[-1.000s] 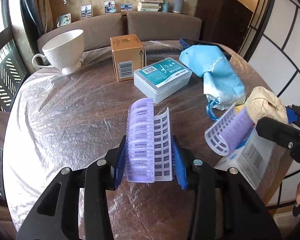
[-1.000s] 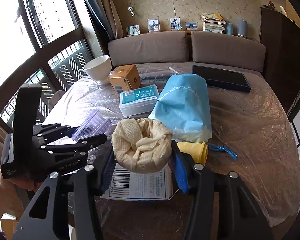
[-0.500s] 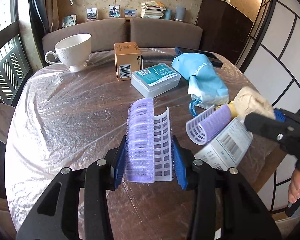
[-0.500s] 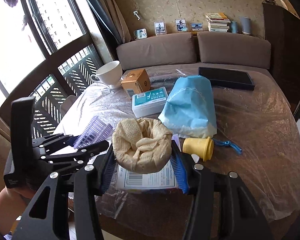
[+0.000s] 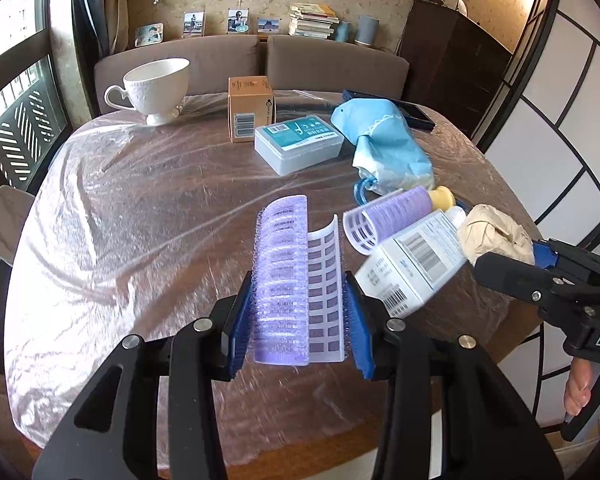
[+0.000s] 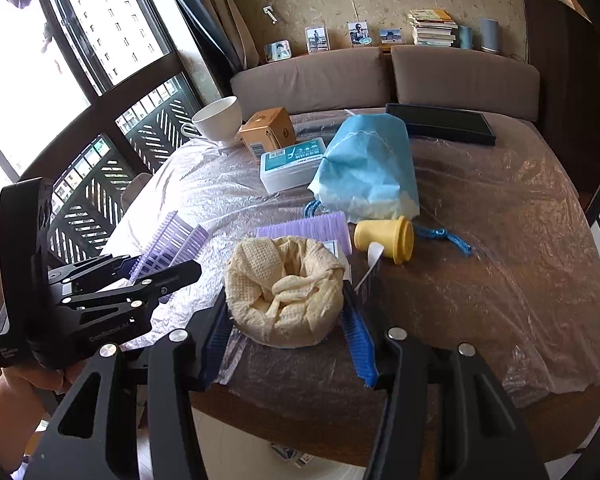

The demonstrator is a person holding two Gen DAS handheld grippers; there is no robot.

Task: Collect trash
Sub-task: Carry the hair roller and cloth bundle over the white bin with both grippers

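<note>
Crumpled beige paper wad (image 6: 285, 292) clamped between the blue pads of the right gripper (image 6: 286, 316), held just above the near edge of the table (image 6: 500, 240). Left gripper (image 5: 298, 320) closed on a split purple hair roller (image 5: 296, 280), held over the plastic-covered tabletop. Just beyond the wad: an intact purple roller (image 5: 388, 220) lying on its side, touching a white barcoded box (image 5: 412, 264); a yellow cup-shaped cap (image 6: 386, 238) on its side next to them. Farther back: light blue drawstring bag (image 6: 366, 168), teal-lidded plastic box (image 5: 300, 142), orange carton (image 5: 250, 108), white teacup (image 5: 156, 88), black tray (image 6: 440, 124) near the far edge.
</note>
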